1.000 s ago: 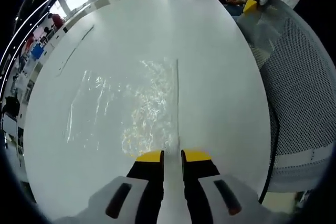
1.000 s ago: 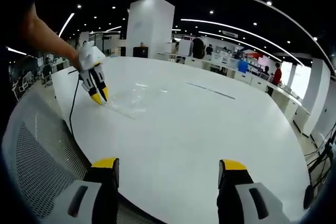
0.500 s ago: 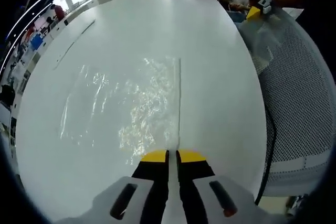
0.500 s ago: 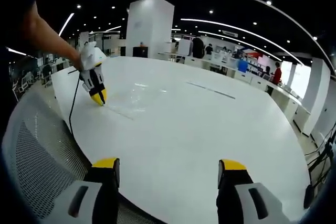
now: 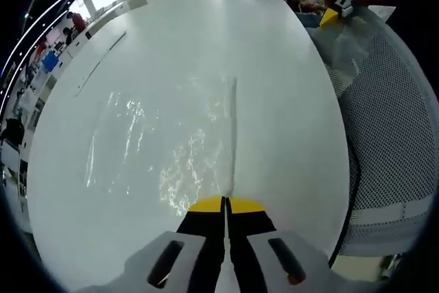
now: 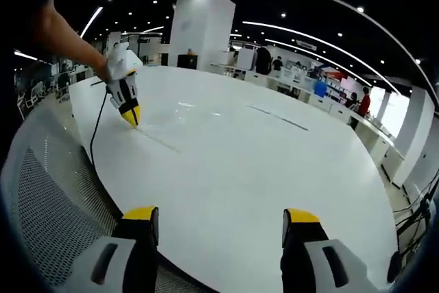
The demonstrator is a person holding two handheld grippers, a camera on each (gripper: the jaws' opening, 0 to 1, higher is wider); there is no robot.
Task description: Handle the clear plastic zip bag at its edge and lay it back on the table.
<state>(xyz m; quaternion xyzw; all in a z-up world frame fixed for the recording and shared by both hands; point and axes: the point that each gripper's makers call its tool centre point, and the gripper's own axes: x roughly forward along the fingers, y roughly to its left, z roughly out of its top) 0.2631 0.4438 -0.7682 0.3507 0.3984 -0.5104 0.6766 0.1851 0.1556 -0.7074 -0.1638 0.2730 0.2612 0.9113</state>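
A clear plastic zip bag (image 5: 164,142) lies flat on the white table (image 5: 274,66), its zip strip running up from my jaws. My left gripper (image 5: 225,204) is shut on the bag's near edge at that strip. In the right gripper view the left gripper (image 6: 130,116) stands at the far left with its yellow tips down on the bag (image 6: 164,132), held by a person's hand. My right gripper (image 6: 218,219) hangs open over the table's near edge, nothing between its jaws, well away from the bag.
A grey mesh chair back (image 5: 391,121) stands along the table's right edge, and the same mesh chair (image 6: 48,224) sits at the lower left. A black cable (image 6: 96,128) drops from the left gripper. A thin dark strip (image 5: 96,63) lies on the far table.
My left gripper's jaws have come together from a narrow gap onto the bag's zip edge. The right gripper stays open, its view shifted slightly.
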